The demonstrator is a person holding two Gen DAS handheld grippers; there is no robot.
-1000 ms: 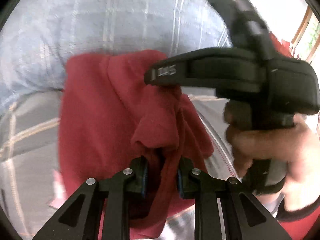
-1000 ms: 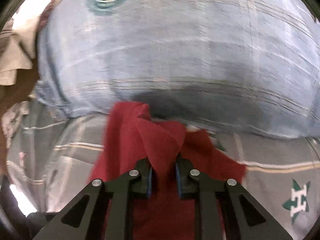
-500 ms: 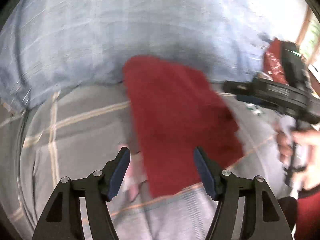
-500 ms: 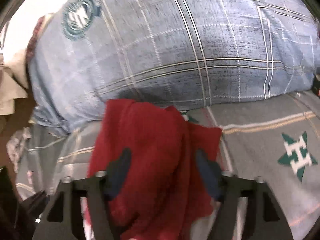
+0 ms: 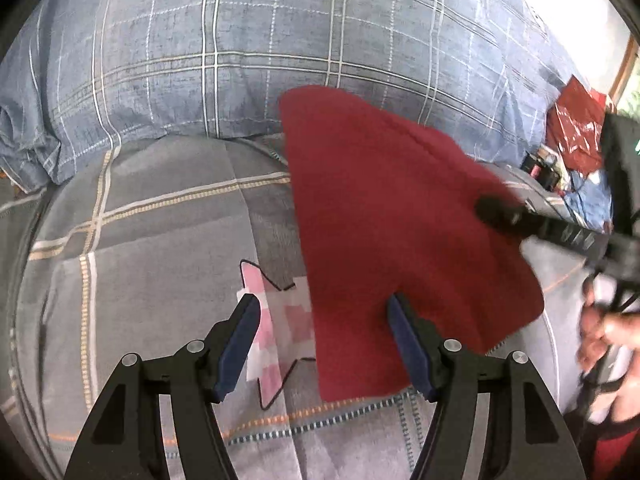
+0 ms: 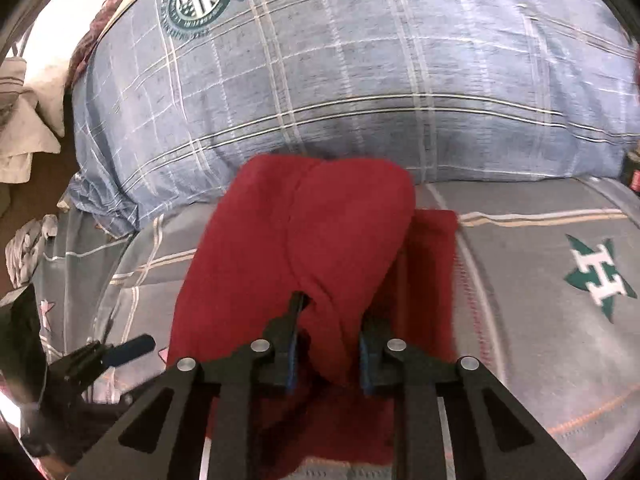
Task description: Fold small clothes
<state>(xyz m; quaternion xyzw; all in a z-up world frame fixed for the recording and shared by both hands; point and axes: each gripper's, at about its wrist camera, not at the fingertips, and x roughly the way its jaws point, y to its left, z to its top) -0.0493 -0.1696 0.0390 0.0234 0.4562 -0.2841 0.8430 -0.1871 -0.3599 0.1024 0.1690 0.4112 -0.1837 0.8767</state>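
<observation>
Meanwhile, left gripper (image 5: 322,340) spread, right gripper (image 6: 327,328) pinching red cloth (image 6: 304,240).

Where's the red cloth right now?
The red cloth lies on the grey bedspread against the blue plaid pillow, right of the pink star patch in the left wrist view.

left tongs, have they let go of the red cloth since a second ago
Yes. The left tongs now stand open and drawn back from the red cloth, which lies on the grey bedspread.
</observation>
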